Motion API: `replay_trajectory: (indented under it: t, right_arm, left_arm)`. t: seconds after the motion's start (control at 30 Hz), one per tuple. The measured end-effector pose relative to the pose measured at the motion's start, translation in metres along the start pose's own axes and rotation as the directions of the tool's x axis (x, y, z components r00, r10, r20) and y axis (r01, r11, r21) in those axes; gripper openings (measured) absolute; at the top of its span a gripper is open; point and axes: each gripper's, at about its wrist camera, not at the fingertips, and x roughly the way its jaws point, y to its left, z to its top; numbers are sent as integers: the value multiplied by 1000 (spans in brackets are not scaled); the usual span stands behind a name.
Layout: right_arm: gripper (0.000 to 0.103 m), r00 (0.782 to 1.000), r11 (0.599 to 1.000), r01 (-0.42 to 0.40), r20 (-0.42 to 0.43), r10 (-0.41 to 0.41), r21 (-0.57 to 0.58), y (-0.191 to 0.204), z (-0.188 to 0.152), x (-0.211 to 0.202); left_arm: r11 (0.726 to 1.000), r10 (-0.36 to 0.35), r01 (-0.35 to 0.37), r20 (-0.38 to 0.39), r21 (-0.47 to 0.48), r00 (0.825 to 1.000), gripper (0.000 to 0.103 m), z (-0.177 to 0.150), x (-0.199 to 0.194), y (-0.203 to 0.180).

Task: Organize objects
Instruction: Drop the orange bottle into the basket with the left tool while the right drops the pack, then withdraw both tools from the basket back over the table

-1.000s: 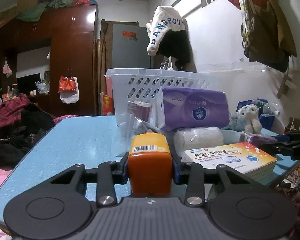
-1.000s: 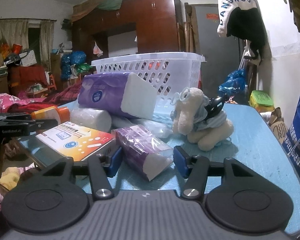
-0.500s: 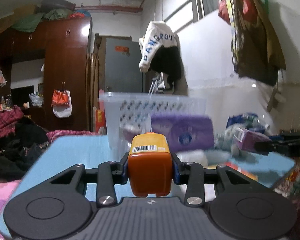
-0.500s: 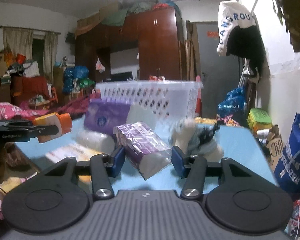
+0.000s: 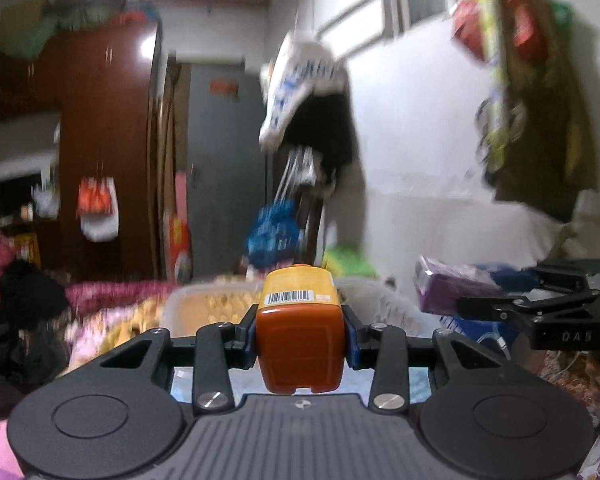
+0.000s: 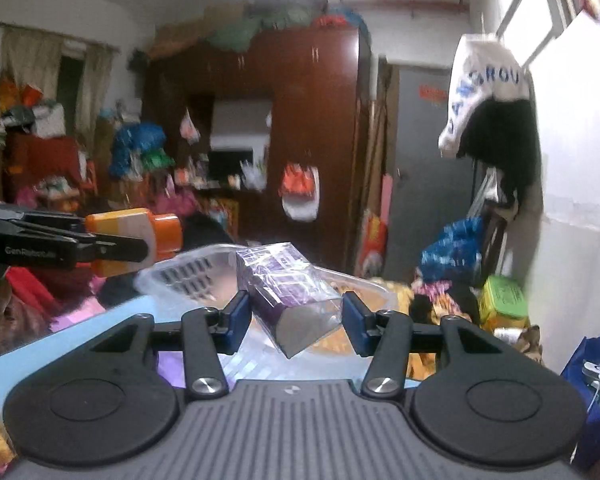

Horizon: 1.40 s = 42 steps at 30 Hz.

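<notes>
My left gripper (image 5: 300,334) is shut on an orange bottle (image 5: 300,332) with a yellow barcoded label, held in the air. The same orange bottle (image 6: 140,236) shows at the left of the right wrist view, clamped in the left gripper (image 6: 112,246). My right gripper (image 6: 294,318) is shut on a purple tissue pack (image 6: 290,300) in clear wrap, tilted between the blue pads. That purple tissue pack (image 5: 448,288) appears at the right of the left wrist view. The white laundry basket (image 6: 172,272) lies below and ahead of both grippers, seen from above its rim (image 5: 204,292).
The blue table (image 6: 68,344) edge shows low at the left. A brown wardrobe (image 6: 300,128), a grey door (image 5: 224,168) and hanging clothes (image 6: 488,120) stand behind. Bags and clutter crowd the floor (image 6: 500,300) to the right.
Both grippers have risen well above the table with their loads. The basket now sits low in view, seen from above, and the other table items have dropped out of sight.
</notes>
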Motion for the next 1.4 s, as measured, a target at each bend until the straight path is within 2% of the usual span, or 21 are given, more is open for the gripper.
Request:
replay_trajectory:
  t: [0.07,0.13,0.17,0.3,0.43,0.53,0.67,0.73,0.77,0.9,0.97,1.03,1.1,1.17,1.23,1.27,1.3,1.33,1.4]
  right_arm:
    - [53,997,999,29,-76,-28,18,-10,10,30]
    - [53,987,998,42,-156,-35,40,-18,13,57]
    - [53,980,998,46,-196,-34,53,-22,12,69]
    - [53,950,997,37,-312,-15,65,-27,5,104]
    - [53,918,999,47,-395,-43,1,-14,1,126]
    - [53,902,999,45,-428,-52,-26,-5,1,135]
    - [53,887,999,31,-460,-40,-28,-3,-1,139]
    - [53,877,999,34,-479,-42,-26,-5,0,144]
    - [53,871,999,37,-489,-49,-34,-4,-1,143]
    - [56,861,999,41,-506,-48,-25,-7,3,145]
    - [60,865,999,45,-498,-53,-29,-7,4,141]
    - [69,870,998,51,-489,-62,-36,-9,6,142]
    - [77,882,997,63,-467,-71,-32,-11,8,138]
    - [79,904,998,58,-423,-60,-17,-12,12,125]
    - [90,941,998,66,-333,-61,6,-14,16,101]
    - [99,957,998,65,-284,-57,20,-14,16,85]
    - [103,974,998,55,-221,-45,38,-14,14,66]
    - [103,986,998,41,-164,-32,55,-15,10,49]
    - [103,998,995,15,-70,-8,98,-18,-5,13]
  left_arm:
    - [1000,8,-9,-87,-9,996,43,12,32,6]
    - [999,13,-20,-195,-36,981,43,20,69,14]
    - [999,7,-17,-242,-40,970,43,20,84,16]
    - [997,17,-45,-416,-56,909,43,18,136,25]
    - [993,37,-83,-475,-78,879,43,13,158,35]
    - [992,45,-101,-520,-79,853,43,7,170,41]
    - [991,47,-107,-545,-78,837,43,1,182,42]
    - [991,56,-114,-565,-69,823,43,-3,187,42]
    - [990,57,-118,-566,-72,822,43,-3,186,42]
    - [990,61,-120,-566,-68,822,44,0,184,42]
    - [992,62,-114,-552,-59,831,67,2,183,39]
    - [991,71,-118,-520,-57,851,75,6,179,38]
    - [991,72,-116,-496,-59,865,76,10,173,36]
    - [992,79,-113,-454,-49,888,76,17,160,32]
    - [994,83,-106,-377,-39,922,76,26,133,27]
    - [995,74,-93,-336,-39,939,76,29,117,25]
    - [996,59,-74,-297,-39,953,76,31,99,22]
    - [998,42,-54,-255,-40,966,76,29,80,20]
    - [999,3,-9,-159,-41,987,87,20,39,16]
